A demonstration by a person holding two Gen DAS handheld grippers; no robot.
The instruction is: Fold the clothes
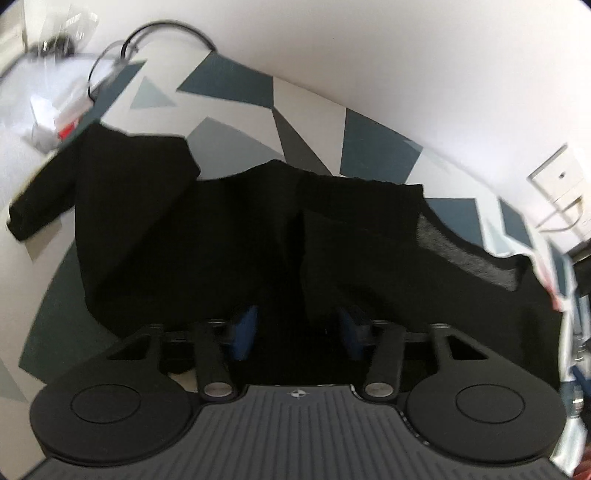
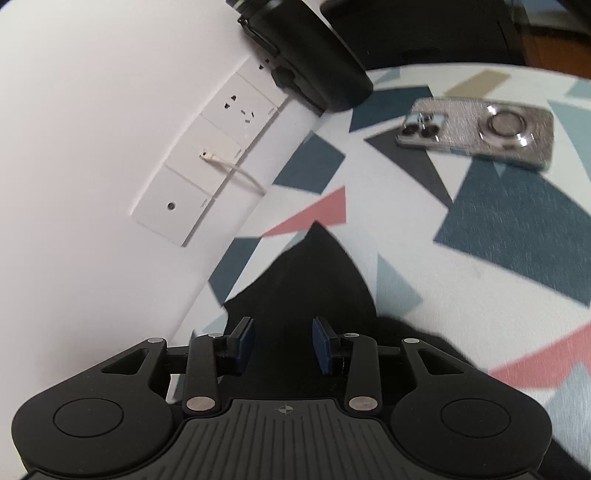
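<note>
Left wrist view: left gripper [image 1: 297, 332] low over a black sweater [image 1: 207, 229], blue pads standing apart, dark cloth lying between them but whether pinched or merely under them cannot be told against so much black; beyond the pads, a fold of the sweater body doubled toward the middle, a ribbed grey inner face [image 1: 461, 251] turned up on one side; farther left, one sleeve [image 1: 40, 206] flung outward and unfolded; past that, a patterned bedsheet [image 1: 236, 85] with grey and teal triangles, a black cable [image 1: 166, 27] looping at the far edge, blurred clutter in the corner, then white wall.

Right wrist view: right gripper [image 2: 283, 345] with jaws apart and nothing clamped, hovering above a pointed black corner of the garment [image 2: 317, 280]; beyond, bare sheet with pink and teal shapes; farther still, a phone in a clear case [image 2: 480, 129] lying camera-side up, well apart from the cloth; to the left, a wall socket panel [image 2: 218, 155] with a white cord plugged in; a black object blocking the top of the frame.

Judged from the lie of the cloth: folding begun but early; one side partly brought in, sleeve and remaining body yet to be tucked and squared.
</note>
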